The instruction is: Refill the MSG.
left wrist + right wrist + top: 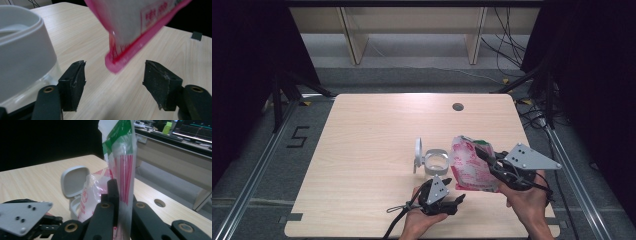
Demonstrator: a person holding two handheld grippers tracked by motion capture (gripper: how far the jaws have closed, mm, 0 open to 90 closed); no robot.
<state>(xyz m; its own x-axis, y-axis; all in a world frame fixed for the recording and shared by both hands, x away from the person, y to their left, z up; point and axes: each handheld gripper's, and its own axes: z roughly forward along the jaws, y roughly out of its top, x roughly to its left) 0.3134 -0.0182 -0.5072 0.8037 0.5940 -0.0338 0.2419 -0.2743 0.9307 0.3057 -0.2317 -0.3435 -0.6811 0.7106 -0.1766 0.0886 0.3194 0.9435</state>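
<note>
A pink-and-white plastic pouch (469, 165) hangs lifted over the table's near right, its lower corner off the wood (130, 22). My right gripper (486, 151) is shut on its upper edge, the film pinched flat between the jaws (117, 192). Just left of the pouch stands a small clear container (435, 161) with its white flip lid (418, 152) open and upright. My left gripper (452, 191) is low in front of the container, open (115, 75), nothing between its pads. The container wall (22, 57) lies to its left and the pouch corner just ahead.
The light wooden table (372, 150) has a round cable hole (457, 106) near its far edge. Dark curtains flank both sides, and cables lie on the floor at the far right. The table's left half is bare wood.
</note>
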